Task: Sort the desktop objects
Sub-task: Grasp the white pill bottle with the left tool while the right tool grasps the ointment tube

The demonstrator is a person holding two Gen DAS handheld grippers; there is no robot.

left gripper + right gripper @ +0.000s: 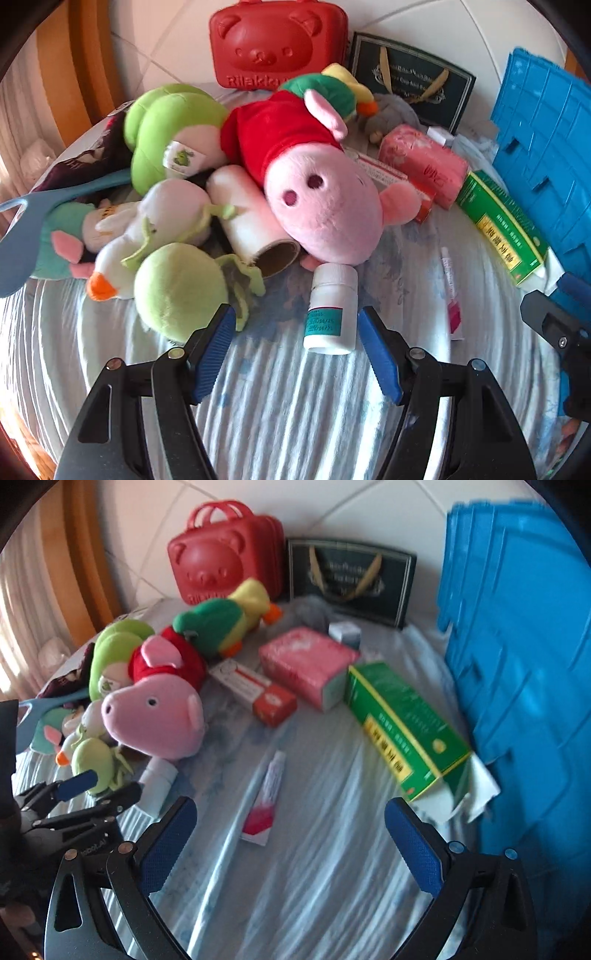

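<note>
Currently white pill bottle [331, 308] lies just ahead of left gripper's [295, 328] parted jaws; untouched.

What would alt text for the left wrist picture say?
An open left gripper hovers over a striped cloth, near a white pill bottle. Behind lie a pink pig plush, other soft toys and a red bear case.

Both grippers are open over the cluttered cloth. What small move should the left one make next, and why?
Probably ease the left gripper forward around the white bottle: it lies loose just ahead of the open gripper, partly between the fingers.
</note>
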